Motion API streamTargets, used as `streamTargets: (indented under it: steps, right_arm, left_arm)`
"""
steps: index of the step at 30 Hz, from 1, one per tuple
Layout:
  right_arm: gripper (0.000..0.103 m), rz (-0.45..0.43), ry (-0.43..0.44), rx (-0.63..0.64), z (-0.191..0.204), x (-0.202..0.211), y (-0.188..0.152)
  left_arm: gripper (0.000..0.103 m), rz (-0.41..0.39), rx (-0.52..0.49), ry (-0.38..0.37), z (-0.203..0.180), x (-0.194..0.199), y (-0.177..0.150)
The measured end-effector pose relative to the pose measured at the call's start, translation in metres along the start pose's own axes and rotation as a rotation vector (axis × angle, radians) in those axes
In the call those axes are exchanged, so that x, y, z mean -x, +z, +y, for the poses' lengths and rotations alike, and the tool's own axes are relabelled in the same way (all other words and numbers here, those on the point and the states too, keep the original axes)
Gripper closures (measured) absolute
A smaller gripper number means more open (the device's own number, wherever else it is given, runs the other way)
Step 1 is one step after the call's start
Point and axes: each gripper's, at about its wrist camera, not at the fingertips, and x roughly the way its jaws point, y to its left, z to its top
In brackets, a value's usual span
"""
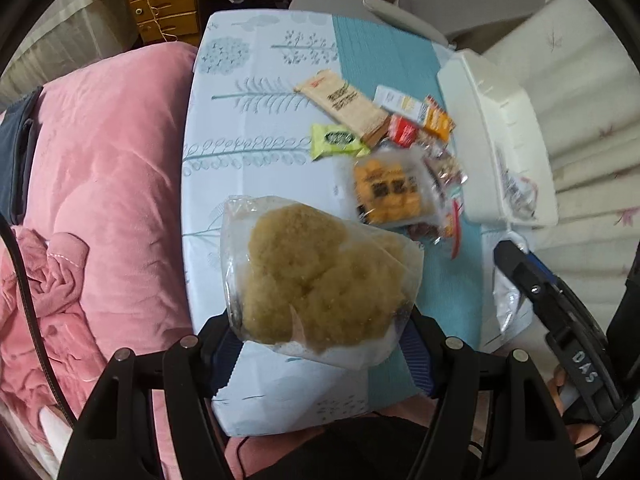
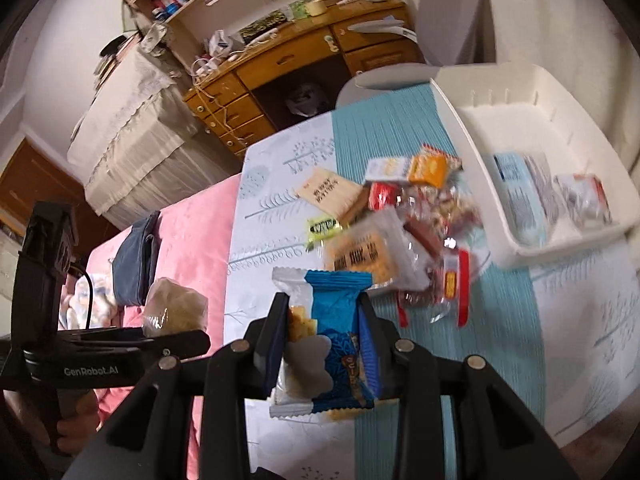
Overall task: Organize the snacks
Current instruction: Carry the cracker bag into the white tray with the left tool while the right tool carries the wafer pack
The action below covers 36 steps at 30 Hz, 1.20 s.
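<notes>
A: L tongs?
B: My left gripper (image 1: 320, 336) clamped on clear bag of yellow puffs (image 1: 320, 276), held above the table (image 1: 248, 128).
A: R?
B: My right gripper (image 2: 324, 344) gripping blue cracker pack (image 2: 336, 332). Other snacks piled (image 2: 404, 232) beside white bin (image 2: 472, 128).

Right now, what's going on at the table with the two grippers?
A person is sorting snacks with a gripper in each hand. The left gripper grips a clear bag of yellowish puffed snack; the right gripper grips a blue cracker packet. Both are held above the table. A pile of snacks lies loose beside a white bin already holding a few packets.
</notes>
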Motion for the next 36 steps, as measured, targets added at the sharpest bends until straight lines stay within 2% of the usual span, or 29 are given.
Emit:
streamTargets:
  steps: [9, 16, 20, 22, 25, 28, 32, 36]
  right_arm:
    - [0.07, 0.054, 0.014, 0.062, -0.035, 0.012, 0.034]
    - [0.07, 0.08, 0.015, 0.132, -0.071, 0.023, 0.06]
    - [0.07, 0.076, 0.015, 0.161, -0.099, 0.03, 0.073]
    - [0.07, 0.07, 0.009, 0.174, -0.114, 0.034, 0.08]
    - [0.069, 0.067, 0.005, 0.181, -0.134, 0.038, 0.09]
    - [0.069, 0.055, -0.004, 0.192, -0.153, 0.042, 0.097]
    - [0.069, 0.039, -0.003, 0.199, -0.179, 0.048, 0.105]
    - [0.069, 0.019, 0.002, 0.201, -0.199, 0.054, 0.111]
  left_arm:
    - [0.035, -0.073, 0.062, -0.022, -0.047, 0.016, 0.015]
    - [0.035, -0.136, 0.071, -0.05, -0.111, 0.02, 0.039]
    - [0.035, -0.153, 0.082, -0.068, -0.146, 0.01, 0.055]
    - [0.035, -0.165, 0.079, -0.062, -0.167, 0.003, 0.063]
    - [0.034, -0.176, 0.071, -0.094, -0.191, -0.005, 0.069]
    - [0.034, -0.228, 0.028, -0.095, -0.223, -0.011, 0.074]
    - [0.034, -0.282, -0.002, -0.137, -0.252, -0.015, 0.078]
    - [0.034, -0.3, -0.013, -0.15, -0.272, -0.022, 0.084]
